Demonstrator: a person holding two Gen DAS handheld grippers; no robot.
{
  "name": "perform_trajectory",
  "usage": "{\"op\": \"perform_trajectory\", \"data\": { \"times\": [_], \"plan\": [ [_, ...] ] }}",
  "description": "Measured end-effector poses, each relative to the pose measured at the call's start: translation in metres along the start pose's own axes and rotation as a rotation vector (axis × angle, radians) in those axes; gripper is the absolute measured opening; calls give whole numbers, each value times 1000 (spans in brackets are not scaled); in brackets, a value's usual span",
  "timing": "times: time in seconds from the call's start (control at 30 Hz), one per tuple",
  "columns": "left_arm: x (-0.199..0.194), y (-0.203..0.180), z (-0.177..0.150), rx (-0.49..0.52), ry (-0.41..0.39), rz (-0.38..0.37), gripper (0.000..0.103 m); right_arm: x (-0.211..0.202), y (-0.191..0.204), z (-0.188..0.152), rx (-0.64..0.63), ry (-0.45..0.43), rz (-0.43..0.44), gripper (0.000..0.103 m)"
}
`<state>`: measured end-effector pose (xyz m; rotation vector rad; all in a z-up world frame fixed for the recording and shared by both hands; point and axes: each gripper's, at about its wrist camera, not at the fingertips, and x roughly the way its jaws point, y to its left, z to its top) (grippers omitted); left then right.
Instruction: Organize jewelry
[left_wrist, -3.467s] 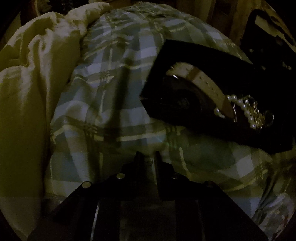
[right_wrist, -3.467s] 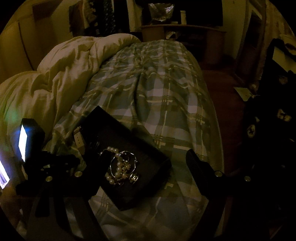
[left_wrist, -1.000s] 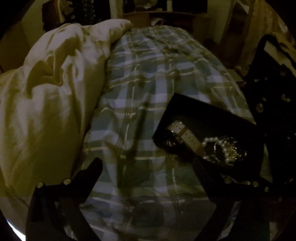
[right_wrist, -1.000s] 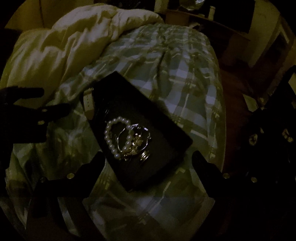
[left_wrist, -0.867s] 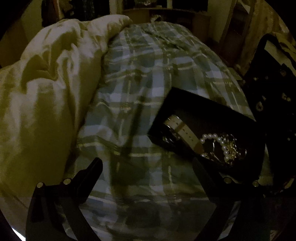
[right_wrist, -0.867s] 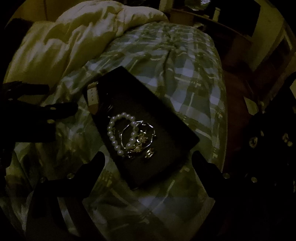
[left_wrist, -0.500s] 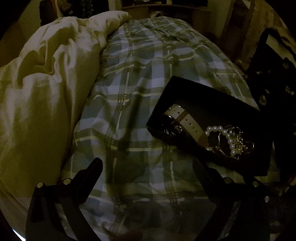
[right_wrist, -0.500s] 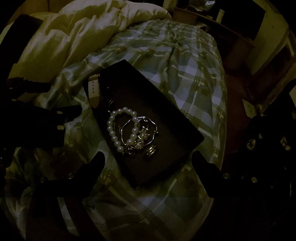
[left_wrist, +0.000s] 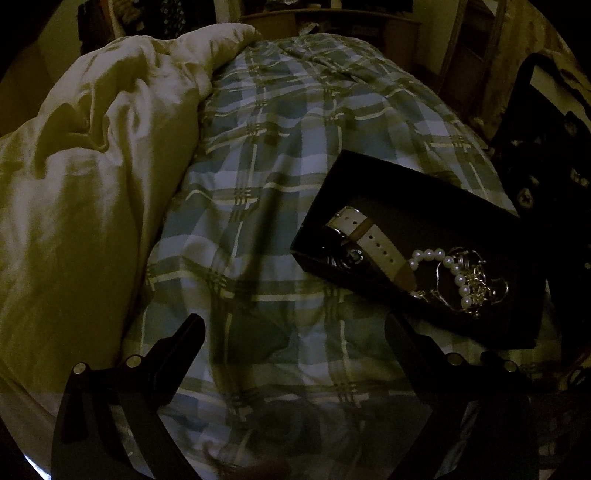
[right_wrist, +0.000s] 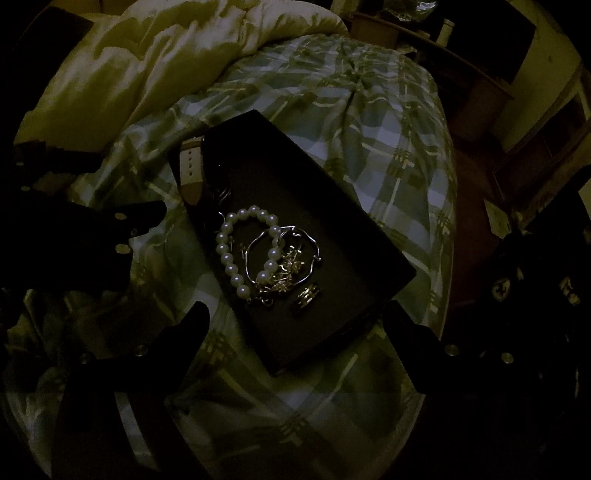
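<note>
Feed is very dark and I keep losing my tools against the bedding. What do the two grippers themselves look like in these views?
Both look alike: the left gripper and right gripper each have two matte black, tapering fingers on flat black arms studded with small round silver screw heads. No cables, markings, sleeves or hands can be made out in this light.

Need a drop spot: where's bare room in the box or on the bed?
Free: box floor beyond the pearls; plaid sheet between box and duvet. Crowded: the pearls, bangle and ring cluster; watch at the corner.
</note>
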<state>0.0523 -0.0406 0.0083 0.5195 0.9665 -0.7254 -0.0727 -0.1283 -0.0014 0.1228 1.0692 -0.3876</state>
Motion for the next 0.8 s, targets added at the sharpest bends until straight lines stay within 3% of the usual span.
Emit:
{"op": "perform_trajectory", "data": {
  "times": [0.8],
  "plan": [
    [-1,-2,-1,-3,4,-2,96,3,2,-1,-11,12,-7,93]
  ]
}}
